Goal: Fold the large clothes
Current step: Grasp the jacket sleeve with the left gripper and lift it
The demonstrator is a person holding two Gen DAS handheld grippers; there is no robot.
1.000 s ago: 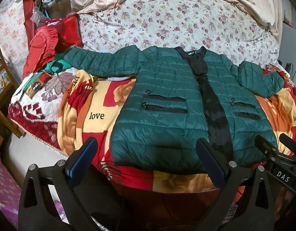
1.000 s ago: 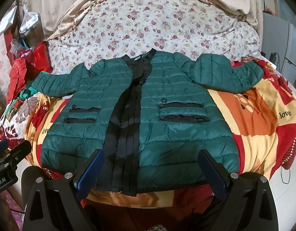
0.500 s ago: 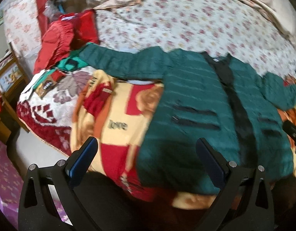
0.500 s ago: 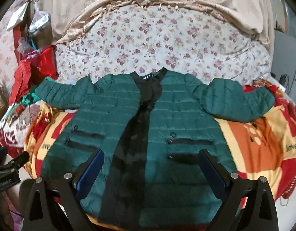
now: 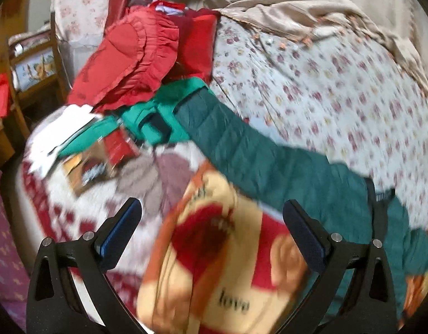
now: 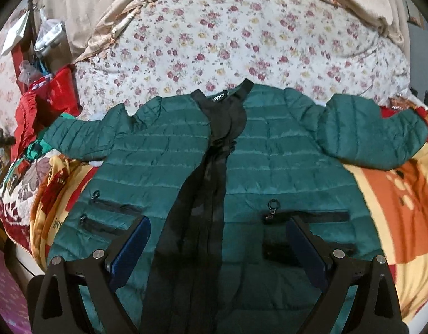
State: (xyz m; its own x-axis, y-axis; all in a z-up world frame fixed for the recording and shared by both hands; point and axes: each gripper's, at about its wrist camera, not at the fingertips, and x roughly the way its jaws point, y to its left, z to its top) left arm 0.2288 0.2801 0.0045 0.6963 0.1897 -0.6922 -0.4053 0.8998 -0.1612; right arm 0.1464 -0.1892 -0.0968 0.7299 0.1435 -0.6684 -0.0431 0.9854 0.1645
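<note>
My right gripper [image 6: 218, 239] hovers over the green quilted jacket [image 6: 269, 172], fingers spread wide, nothing between them. The jacket lies flat, front up, on the patterned blanket [image 6: 403, 194], collar toward the floral sheet [image 6: 241, 36], both sleeves stretched out sideways. My left gripper [image 5: 211, 222] has its fingers apart too, empty, above the blanket beside the jacket's sleeve [image 5: 241, 144]. This view is blurred. Red cushion [image 5: 130, 53] lies beyond the cuff.
</note>
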